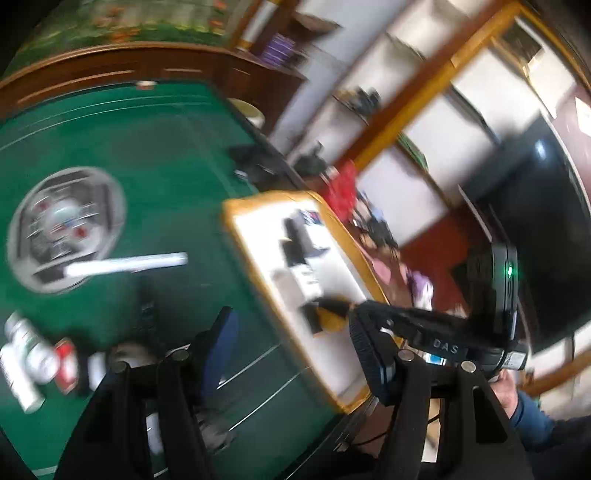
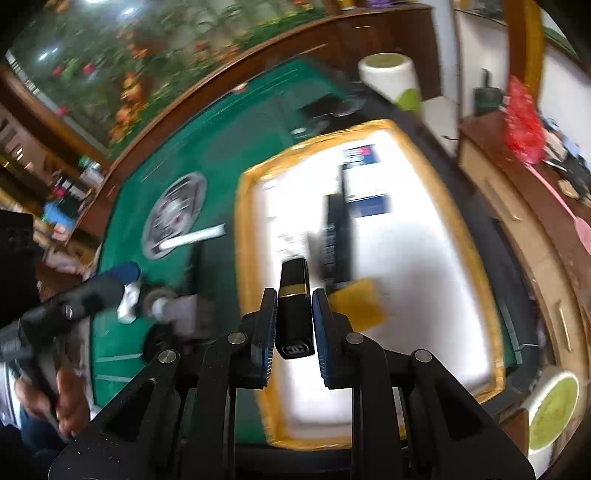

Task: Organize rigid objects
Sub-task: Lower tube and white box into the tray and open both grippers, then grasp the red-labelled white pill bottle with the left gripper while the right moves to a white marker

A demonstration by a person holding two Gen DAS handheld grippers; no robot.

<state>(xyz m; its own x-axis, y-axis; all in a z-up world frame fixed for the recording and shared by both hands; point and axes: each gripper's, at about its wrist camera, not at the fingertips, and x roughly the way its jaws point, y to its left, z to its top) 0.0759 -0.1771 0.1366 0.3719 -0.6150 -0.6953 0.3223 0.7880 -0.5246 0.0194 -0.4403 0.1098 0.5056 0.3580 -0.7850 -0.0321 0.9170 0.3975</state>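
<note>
Right gripper (image 2: 294, 325) clamping black lipstick (image 2: 294, 314) over yellow-rimmed tray (image 2: 458, 236), boxes (image 2: 364, 184) ahead

My left wrist cam sits low over the green table (image 1: 155, 155), tilted, looking across at the yellow-rimmed tray (image 1: 258, 206). My right wrist cam hangs close above that same tray (image 2: 454, 221), facing along it. Both catch the round emblem (image 1: 66, 229).

A lived-in home room is showing here: a green felt mahjong table (image 2: 236, 122) is standing before a dark wood cabinet (image 2: 369, 33) and a floral wall picture (image 2: 147, 48). White shelving (image 1: 417, 92) with cluttered household items is lining the side wall.
</note>
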